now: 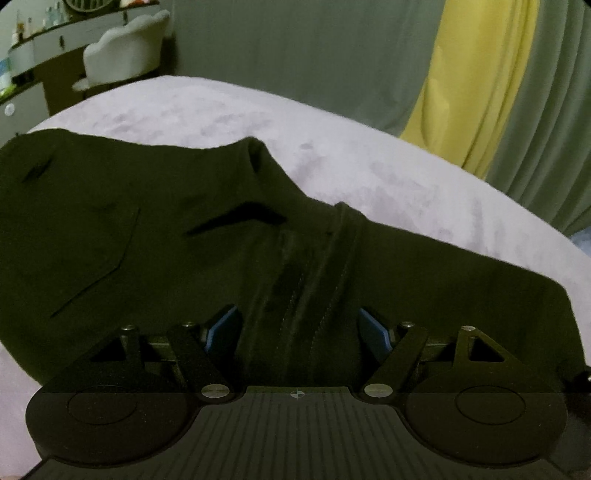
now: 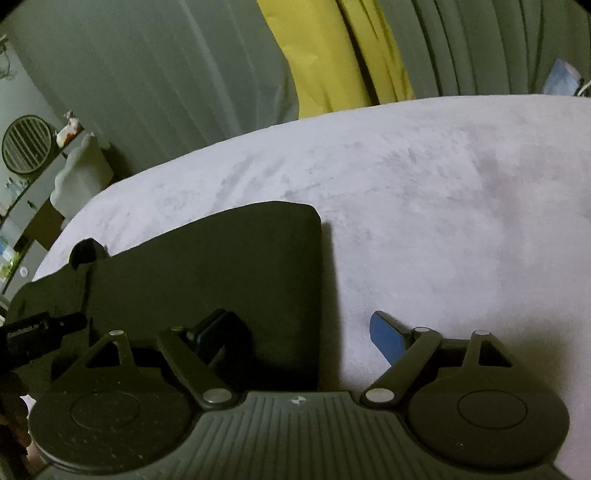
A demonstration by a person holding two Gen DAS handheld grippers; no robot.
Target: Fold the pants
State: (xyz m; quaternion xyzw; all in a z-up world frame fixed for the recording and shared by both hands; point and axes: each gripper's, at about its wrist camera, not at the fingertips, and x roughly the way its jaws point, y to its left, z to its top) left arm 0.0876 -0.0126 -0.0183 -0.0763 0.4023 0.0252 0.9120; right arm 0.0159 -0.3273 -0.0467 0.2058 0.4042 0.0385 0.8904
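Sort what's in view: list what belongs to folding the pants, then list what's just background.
Belongs to the job:
- dark pants
- pale bed cover they lie on
- left tongs, open, astride the pants' seam
- right tongs, open, at the pants' edge

Just background:
- grey and yellow curtains
- white chair
- round fan
- shelf clutter

A pale bedspread [image 2: 443, 206] fills the foreground — behind it grey-green curtains [image 1: 314, 48], a yellow curtain [image 1: 476, 85], a white chair [image 1: 122, 55].

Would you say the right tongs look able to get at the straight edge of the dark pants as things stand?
Probably yes: the right tongs stand open straddling the pants edge, one pad over cloth, one over the bedcover, nothing between.
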